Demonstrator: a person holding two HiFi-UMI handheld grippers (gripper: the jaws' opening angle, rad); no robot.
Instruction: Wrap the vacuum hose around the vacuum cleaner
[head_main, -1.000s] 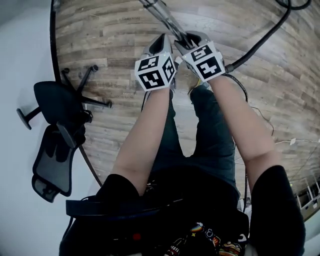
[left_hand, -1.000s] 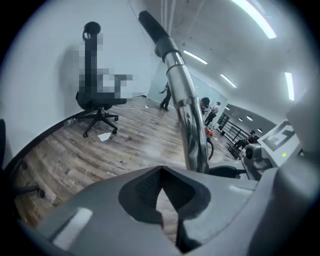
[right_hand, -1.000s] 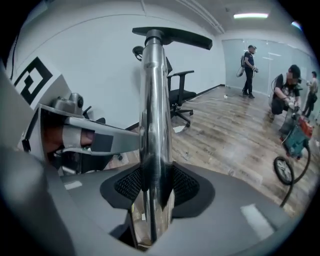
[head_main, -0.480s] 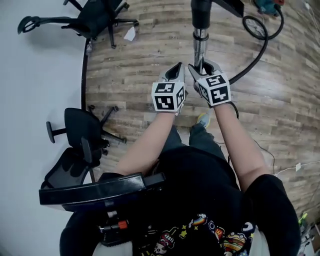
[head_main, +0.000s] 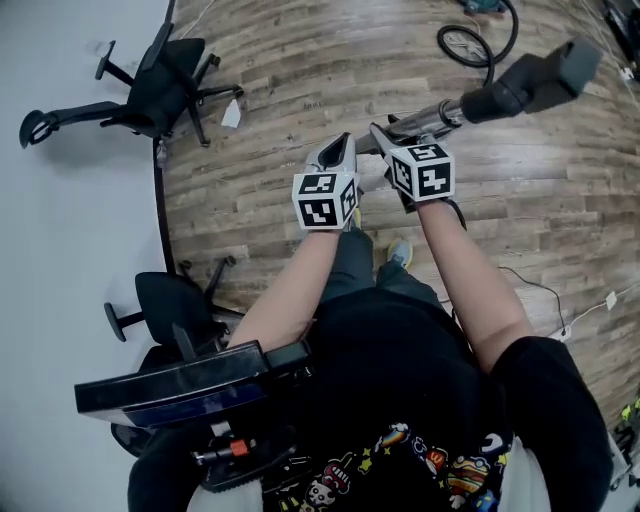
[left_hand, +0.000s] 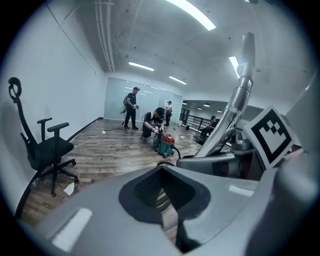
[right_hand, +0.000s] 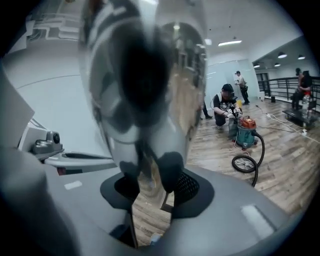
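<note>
My right gripper (head_main: 388, 132) is shut on the chrome vacuum wand (head_main: 432, 117), which runs up and to the right into a black handle (head_main: 530, 82). In the right gripper view the shiny tube (right_hand: 150, 85) fills the space between the jaws. My left gripper (head_main: 343, 145) sits just left of the wand, jaws together with nothing in them; from its view the wand (left_hand: 239, 100) rises at the right. The orange and teal vacuum cleaner (right_hand: 245, 131) stands far off on the wood floor, with its black hose coiled (right_hand: 245, 164) beside it, also visible as a coil (head_main: 465, 42) from above.
Two black office chairs (head_main: 160, 75) (head_main: 170, 305) stand by the white wall on the left. A thin cable (head_main: 530, 285) lies on the floor at right. A person (left_hand: 159, 120) crouches at the vacuum cleaner; others stand further back.
Both grippers have risen together. The wand has swung from pointing straight away to pointing up and to the right, with the right gripper still on it.
</note>
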